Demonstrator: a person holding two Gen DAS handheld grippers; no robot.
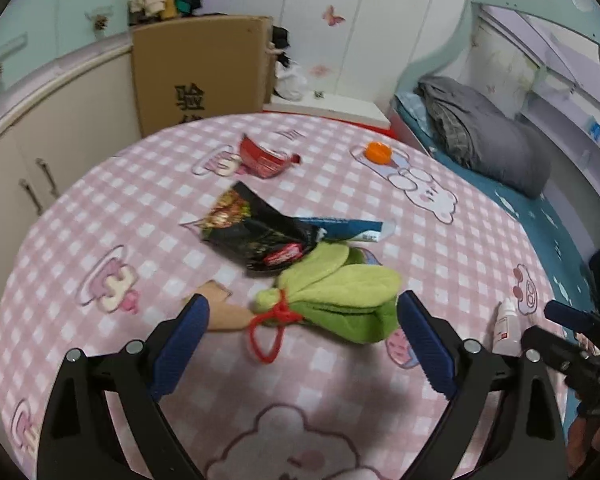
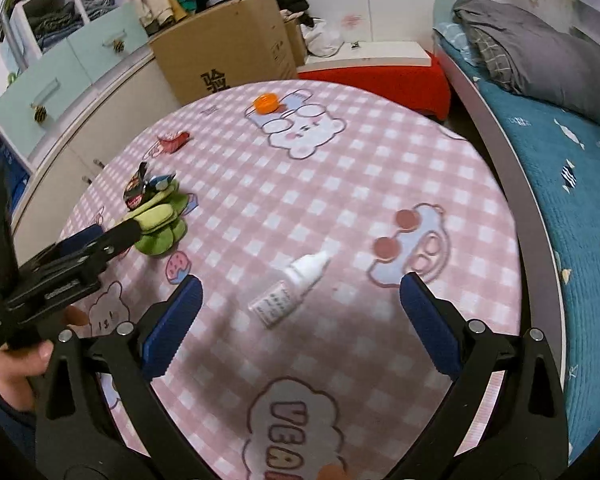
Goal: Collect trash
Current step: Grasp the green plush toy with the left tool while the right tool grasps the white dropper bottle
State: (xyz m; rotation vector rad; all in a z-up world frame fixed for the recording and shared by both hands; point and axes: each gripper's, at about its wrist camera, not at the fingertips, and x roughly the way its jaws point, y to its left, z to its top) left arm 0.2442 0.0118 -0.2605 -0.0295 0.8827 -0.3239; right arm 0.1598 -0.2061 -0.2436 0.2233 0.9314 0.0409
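Left wrist view — pink checked tablecloth [image 1: 440, 248], bed [image 1: 512, 208] beside; both tools [image 1: 302, 336] [image 2: 300, 316] spread apart, empty

My left gripper [image 1: 304, 342]: black angular frame, two arms splaying outward.
My left pads [image 1: 182, 350]: deep blue, ribbed, saw-toothed along the lower edge.
My pivots: round silver screw heads, two on each arm.
My right gripper [image 2: 300, 322]: same black frame, blue ribbed pads [image 2: 430, 322].
My handle block: black, small white lettering, too small to read.
My sleeve [image 2: 8, 420]: dark blue.
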